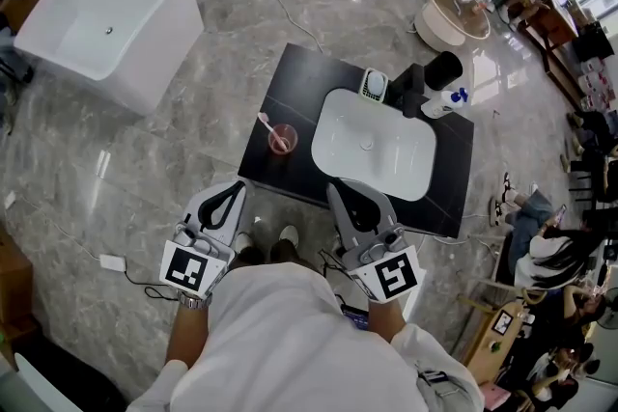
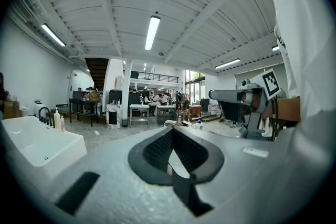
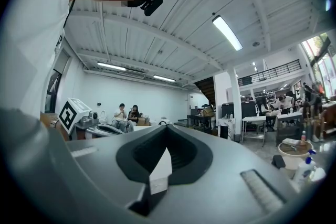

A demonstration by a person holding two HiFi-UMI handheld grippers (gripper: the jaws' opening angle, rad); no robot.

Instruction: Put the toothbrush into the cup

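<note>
A pink toothbrush [image 1: 265,123] leans in a clear pink cup [image 1: 283,140] near the left edge of a black table [image 1: 280,92], beside a white basin [image 1: 372,142]. I hold both grippers close to my body, short of the table's near edge and above the floor. The left gripper [image 1: 238,187] and the right gripper [image 1: 334,190] are shut, tips together, with nothing between them. The left gripper [image 2: 172,129] and the right gripper [image 3: 167,128] point up and out across the hall in their own views. The cup is hidden in the right gripper view.
A black cylinder [image 1: 443,69], a white ribbed dish [image 1: 375,85] and a blue-pump bottle [image 1: 450,100] stand at the table's back. A white bathtub [image 1: 106,22] sits far left, a round tub [image 1: 450,13] far right. People sit at the right [image 1: 541,236].
</note>
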